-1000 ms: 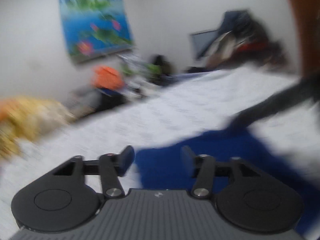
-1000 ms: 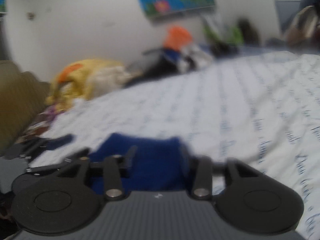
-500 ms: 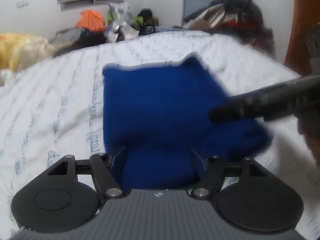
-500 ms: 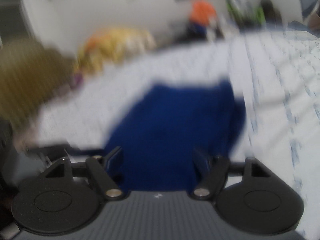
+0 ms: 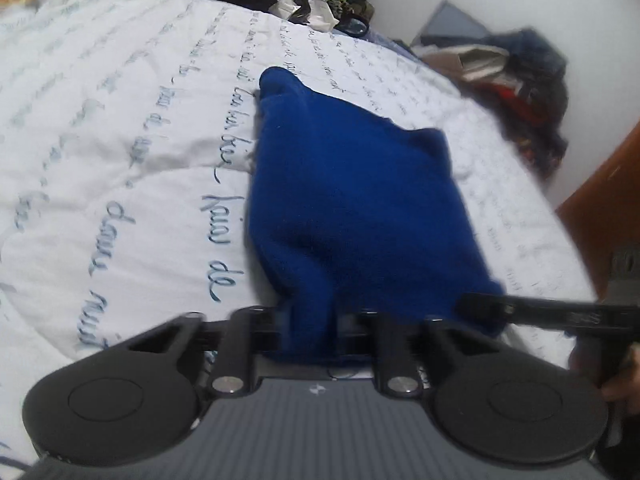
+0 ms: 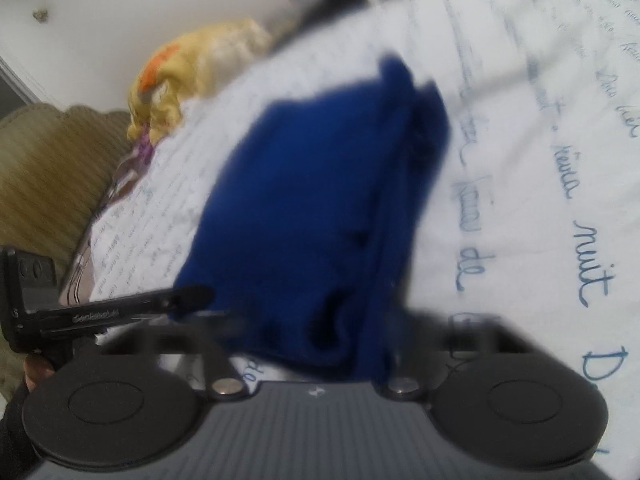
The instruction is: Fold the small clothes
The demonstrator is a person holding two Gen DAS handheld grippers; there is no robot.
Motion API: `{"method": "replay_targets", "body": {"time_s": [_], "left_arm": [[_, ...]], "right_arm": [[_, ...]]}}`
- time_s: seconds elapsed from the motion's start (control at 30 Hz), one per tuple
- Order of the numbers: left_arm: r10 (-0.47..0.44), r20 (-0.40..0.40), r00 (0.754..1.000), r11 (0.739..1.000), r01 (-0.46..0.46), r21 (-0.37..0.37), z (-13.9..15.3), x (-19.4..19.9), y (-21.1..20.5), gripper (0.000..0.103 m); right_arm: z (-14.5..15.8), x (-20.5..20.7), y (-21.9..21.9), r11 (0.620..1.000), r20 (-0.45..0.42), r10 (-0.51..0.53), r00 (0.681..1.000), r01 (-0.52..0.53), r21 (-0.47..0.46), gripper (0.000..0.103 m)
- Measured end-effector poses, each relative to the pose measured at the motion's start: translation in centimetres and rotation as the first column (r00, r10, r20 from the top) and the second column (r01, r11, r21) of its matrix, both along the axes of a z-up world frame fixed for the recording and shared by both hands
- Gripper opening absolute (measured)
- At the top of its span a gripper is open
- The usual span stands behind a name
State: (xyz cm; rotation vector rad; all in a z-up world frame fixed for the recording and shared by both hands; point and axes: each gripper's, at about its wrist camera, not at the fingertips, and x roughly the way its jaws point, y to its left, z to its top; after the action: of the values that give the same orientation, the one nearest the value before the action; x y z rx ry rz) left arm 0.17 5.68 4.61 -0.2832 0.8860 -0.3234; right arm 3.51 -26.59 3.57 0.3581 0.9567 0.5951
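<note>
White bedding printed with blue cursive script covers the bed [image 5: 132,152] that serves as the work surface, with clutter heaped along the wall at 12 o'clock and a pile of clothes [image 5: 524,80] at 2 o'clock in the left wrist view. A yellow bundle [image 6: 192,64] lies at the bed's far edge, at 10 o'clock in the right wrist view.

Spread across the middle of the bed is the blue garment [image 5: 352,184], small and fleecy, its near hem bunched towards both cameras, apparently so each side can be taken at once.

The left tool [image 5: 312,332] is closing narrow on a gathered fold of that hem, cloth plainly pinched between its fingers. The right tool [image 6: 316,344] is closing too, with blue cloth between its fingers at the opposite corner, though blur hides the pads. Each tool shows in the other's view as a dark bar meeting the garment's edge.

Both grips on one hem suggest a lift to fold the piece away over itself.
</note>
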Motion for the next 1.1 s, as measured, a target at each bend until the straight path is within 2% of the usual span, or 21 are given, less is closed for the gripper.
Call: {"method": "replay_targets", "body": {"time_s": [0.07,0.17,0.2,0.27,0.3,0.37,0.43,0.5,0.57,0.63,0.67,0.7,0.73,0.77,0.83,0.9,0.93,0.97,1.0,1.07,1.1], "left_arm": [[0.01,0.009,1.0,1.0,-0.01,-0.003,0.9,-0.9,0.0,0.012],[-0.034,0.08,0.996,0.999,0.033,0.014,2.3,-4.1,-0.2,0.012],[-0.061,0.088,0.994,0.998,0.058,0.038,2.1,-5.0,-0.5,0.013],[-0.076,0.094,0.993,0.985,0.061,0.16,0.8,-5.4,-1.5,0.022],[-0.072,0.103,0.992,0.975,0.049,0.217,0.1,-5.5,-1.8,0.03],[-0.045,0.173,0.984,0.961,-0.005,0.278,0.0,-6.6,-1.9,0.058],[-0.039,0.271,0.962,0.951,-0.048,0.304,1.4,-8.2,-2.3,0.064],[-0.072,0.336,0.939,0.956,-0.031,0.292,2.5,-9.4,-3.4,0.064],[-0.151,0.315,0.937,0.955,0.055,0.293,2.4,-9.5,-5.4,0.068],[-0.195,0.22,0.956,0.941,0.119,0.317,0.2,-8.2,-7.0,0.065],[-0.192,0.192,0.962,0.932,0.118,0.343,-1.3,-7.5,-7.2,0.061],[-0.202,0.257,0.945,0.909,0.083,0.408,-1.8,-8.1,-7.6,0.061],[-0.212,0.266,0.94,0.902,0.084,0.424,-1.8,-8.3,-7.5,0.062],[-0.203,0.25,0.947,0.908,0.087,0.41,-1.5,-8.5,-7.1,0.059],[-0.168,0.247,0.954,0.929,0.069,0.365,-0.4,-9.4,-5.9,0.055],[-0.135,0.257,0.957,0.941,0.043,0.335,0.3,-10.5,-5.0,0.059],[-0.11,0.257,0.96,0.942,0.017,0.336,0.2,-10.8,-4.9,0.065],[-0.09,0.253,0.963,0.938,-0.003,0.346,-0.1,-11.1,-5.2,0.072],[-0.081,0.239,0.968,0.933,-0.011,0.361,-0.6,-11.3,-5.3,0.074],[-0.06,0.216,0.975,0.926,-0.027,0.378,-1.5,-10.7,-5.6,0.082],[-0.048,0.215,0.975,0.922,-0.04,0.386,-1.5,-10.7,-5.6,0.083]], "right_arm": [[0.1,0.0,-0.1,1.0,0.001,0.016,1.0,-0.016,-0.009,0.013],[1.9,-1.9,-1.1,0.999,0.074,0.05,0.996,-0.05,-0.008,0.013],[2.1,-2.7,-1.6,0.998,0.089,0.054,0.995,-0.053,-0.017,0.013],[1.4,-3.5,-2.2,0.997,0.1,0.053,0.994,-0.047,-0.062,0.014],[0.7,-3.7,-2.2,0.995,0.099,0.049,0.994,-0.04,-0.094,0.019],[0.4,-4.3,-2.5,0.995,0.117,0.023,0.993,-0.011,-0.098,0.027],[2.0,-5.9,-2.3,0.99,0.203,-0.031,0.979,0.058,-0.128,0.037],[3.7,-7.6,-1.1,0.987,0.34,-0.019,0.94,0.071,-0.142,0.053],[4.6,-7.8,1.1,0.988,0.392,0.038,0.919,0.025,-0.155,0.063],[4.0,-6.6,3.5,0.982,0.357,0.108,0.928,-0.044,-0.184,0.063],[3.0,-5.6,4.5,0.975,0.312,0.125,0.942,-0.058,-0.215,0.062],[1.3,-4.5,4.9,0.966,0.25,0.132,0.959,-0.067,-0.251,0.062],[0.3,-4.7,4.6,0.968,0.301,0.142,0.943,-0.068,-0.241,0.062],[-0.2,-5.0,4.2,0.968,0.315,0.157,0.936,-0.083,-0.238,0.062],[0.9,-5.8,3.5,0.973,0.265,0.126,0.956,-0.067,-0.222,0.062],[2.3,-7.5,2.6,0.983,0.265,0.083,0.961,-0.035,-0.18,0.064],[2.6,-8.7,2.2,0.986,0.291,0.063,0.955,-0.013,-0.169,0.068],[2.5,-9.8,2.1,0.986,0.307,0.038,0.951,0.014,-0.166,0.08],[1.9,-10.5,2.4,0.981,0.312,0.024,0.95,0.037,-0.189,0.087],[-0.3,-11.1,3.8,0.954,0.287,0.038,0.957,0.05,-0.296,0.088],[-0.9,-11.9,4.2,0.934,0.348,0.055,0.936,0.074,-0.348,0.09]]}}
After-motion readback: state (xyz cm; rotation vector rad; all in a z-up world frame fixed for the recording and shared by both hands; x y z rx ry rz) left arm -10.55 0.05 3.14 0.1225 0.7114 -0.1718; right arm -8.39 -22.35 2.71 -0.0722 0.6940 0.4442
